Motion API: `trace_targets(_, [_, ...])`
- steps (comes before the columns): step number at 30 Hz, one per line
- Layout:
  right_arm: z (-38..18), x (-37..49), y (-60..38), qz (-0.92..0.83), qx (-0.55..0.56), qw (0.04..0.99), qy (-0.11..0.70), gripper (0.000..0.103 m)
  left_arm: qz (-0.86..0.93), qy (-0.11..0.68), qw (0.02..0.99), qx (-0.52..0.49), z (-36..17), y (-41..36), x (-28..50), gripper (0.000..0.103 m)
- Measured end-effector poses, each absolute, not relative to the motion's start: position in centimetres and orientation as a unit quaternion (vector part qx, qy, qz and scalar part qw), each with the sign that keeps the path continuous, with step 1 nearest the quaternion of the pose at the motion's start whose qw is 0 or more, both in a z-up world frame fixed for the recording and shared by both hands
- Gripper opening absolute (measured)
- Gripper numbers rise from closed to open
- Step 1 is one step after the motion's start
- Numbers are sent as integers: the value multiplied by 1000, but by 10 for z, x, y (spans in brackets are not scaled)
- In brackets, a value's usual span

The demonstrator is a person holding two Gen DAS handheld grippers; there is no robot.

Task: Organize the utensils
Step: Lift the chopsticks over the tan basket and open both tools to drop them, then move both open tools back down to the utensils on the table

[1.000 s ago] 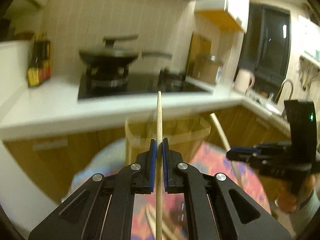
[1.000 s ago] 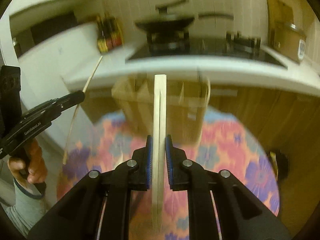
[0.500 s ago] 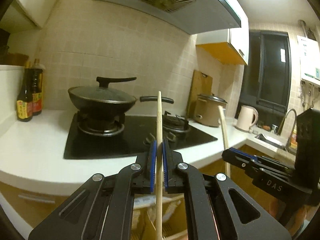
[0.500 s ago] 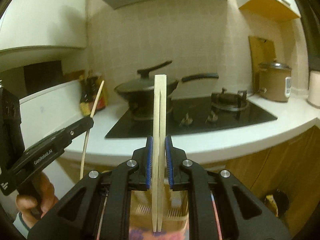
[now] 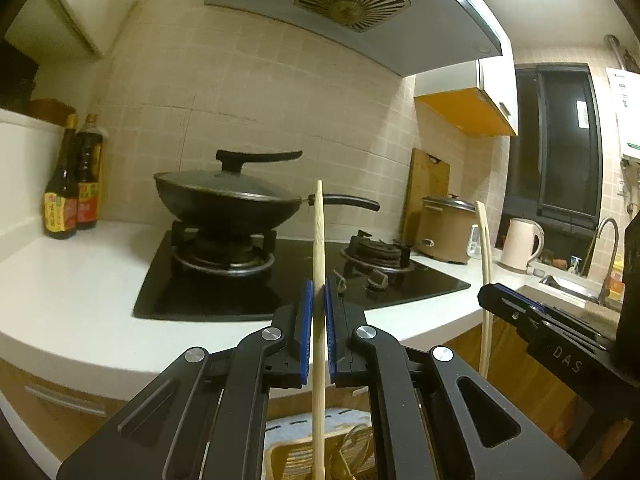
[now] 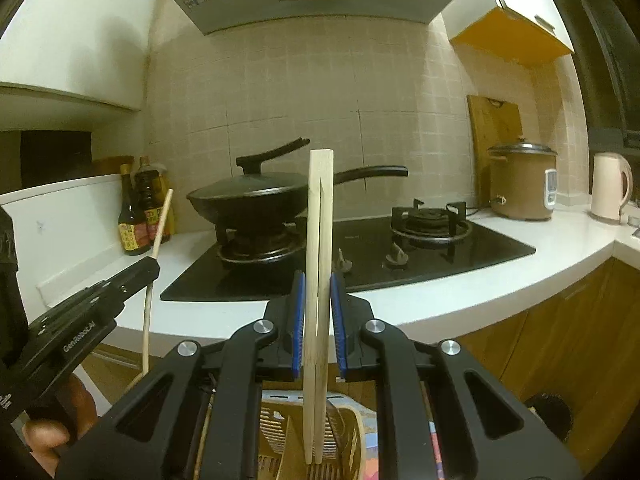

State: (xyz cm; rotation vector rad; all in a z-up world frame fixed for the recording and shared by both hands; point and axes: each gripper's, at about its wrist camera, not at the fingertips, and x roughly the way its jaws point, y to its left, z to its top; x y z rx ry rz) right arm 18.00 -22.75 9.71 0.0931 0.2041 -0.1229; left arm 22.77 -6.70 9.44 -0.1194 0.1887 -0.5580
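Note:
My left gripper (image 5: 317, 300) is shut on a single thin wooden chopstick (image 5: 318, 248), held upright. Its lower end hangs just above a slatted utensil basket (image 5: 296, 456). My right gripper (image 6: 317, 296) is shut on a joined pair of flat wooden chopsticks (image 6: 319, 208), also upright, whose lower end reaches down into the basket (image 6: 352, 436). The right gripper shows at the right of the left wrist view (image 5: 486, 294), the left gripper at the left of the right wrist view (image 6: 154, 266). Several utensils stand in the basket.
A white counter (image 5: 80, 276) carries a black hob (image 6: 460, 248) with a lidded wok (image 5: 224, 196). Sauce bottles (image 5: 72, 184) stand at the left. A rice cooker (image 6: 520, 180), cutting board (image 6: 494, 128) and kettle (image 6: 610, 186) stand at the right. A range hood (image 5: 352, 4) hangs above.
Both grippers have tilted up from the floral cloth and basket to face the stove wall, and both hold their chopsticks as before. The basket has dropped to the bottom edge of both views.

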Motion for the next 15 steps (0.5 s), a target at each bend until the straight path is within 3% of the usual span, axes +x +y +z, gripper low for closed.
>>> trace_targets(3, [90,176,-229,-67,54,991,103,11,-275,98,955,-54,89,-65,223,10])
trace_targets(5, [86,172,-231,-59,63,990,115,11,-279,103,953,-56,87,-62,219,27])
trace_targets(9, [81,157,-232,-39,77,987,139,25,-283,109,951,-59,86,-49,204,41])
trace_targets(14, [78,122,-226,-11,85,982,170,28,-294,129,944,-76,88,-26,182,56])
trace_targets(15, [75,115,-224,-7,86,980,181,35,-296,136,942,-80,89,-19,175,58])
